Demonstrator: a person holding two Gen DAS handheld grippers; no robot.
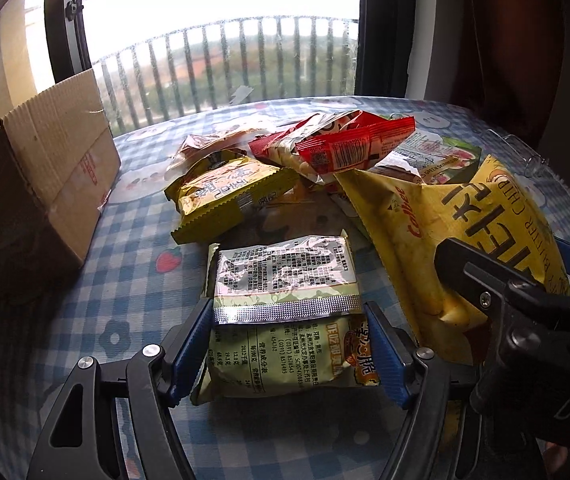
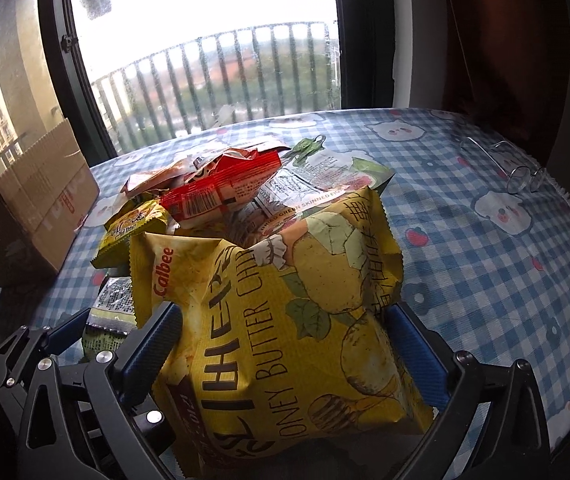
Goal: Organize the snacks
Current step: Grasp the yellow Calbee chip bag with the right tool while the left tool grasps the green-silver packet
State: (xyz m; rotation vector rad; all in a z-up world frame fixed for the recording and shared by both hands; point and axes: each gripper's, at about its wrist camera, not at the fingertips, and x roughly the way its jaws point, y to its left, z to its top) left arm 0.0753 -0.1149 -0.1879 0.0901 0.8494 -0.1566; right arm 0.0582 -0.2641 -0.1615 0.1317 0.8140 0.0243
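I'm clamping my left hand-held gripper (image 1: 287, 344) on the green snack packet (image 1: 285, 320) and my right hand-held gripper (image 2: 285, 344) across the yellow chip bag (image 2: 281, 320) above the table (image 2: 485, 240), squeezing gently, heading boxward (image 1: 45, 184).

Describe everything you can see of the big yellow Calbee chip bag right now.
The Calbee chip bag is a large, puffy yellow pouch of glossy crinkled film, printed with potatoes, green leaves, a honey dipper and "Honey Butter Chip". It sits between the blue pads of the right hand-held gripper, which press both its sides. Its top seam is serrated and sealed. It reaches over the checked tablecloth, in front of the pile of smaller snack packs.
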